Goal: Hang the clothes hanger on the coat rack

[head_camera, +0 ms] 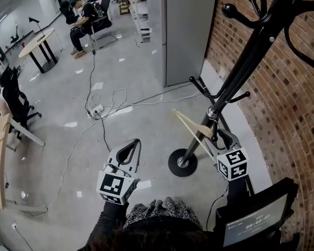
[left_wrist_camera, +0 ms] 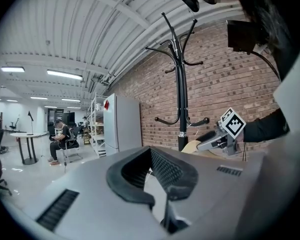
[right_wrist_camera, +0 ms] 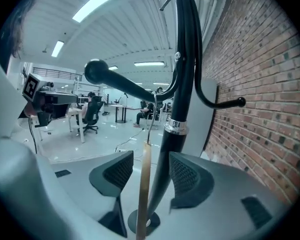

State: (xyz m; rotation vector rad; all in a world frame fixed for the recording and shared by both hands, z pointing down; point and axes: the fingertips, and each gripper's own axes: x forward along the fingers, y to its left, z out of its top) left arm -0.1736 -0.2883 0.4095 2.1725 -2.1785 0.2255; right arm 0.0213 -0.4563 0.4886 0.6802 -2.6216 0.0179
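The black coat rack [head_camera: 240, 72] rises from its round base [head_camera: 182, 162] beside the brick wall. A pale wooden hanger [head_camera: 191, 125] hangs at the pole. In the right gripper view the hanger [right_wrist_camera: 143, 184] shows edge-on, and its wire hook [right_wrist_camera: 150, 126] runs up to a black ball-ended peg [right_wrist_camera: 115, 81] of the rack [right_wrist_camera: 182, 84]. My right gripper [head_camera: 216, 136] stands open around it [right_wrist_camera: 147, 169], and neither pad touches the wood. My left gripper [head_camera: 136, 141] is shut and empty [left_wrist_camera: 151, 151], well left of the rack [left_wrist_camera: 181, 84].
A brick wall [head_camera: 282, 88] stands right of the rack and a grey cabinet [head_camera: 186, 30] behind it. Cables and a power strip [head_camera: 97, 110] lie on the floor. A screen [head_camera: 254, 221] is at my lower right. A seated person [head_camera: 86, 17] and a round table [head_camera: 39, 41] are far off.
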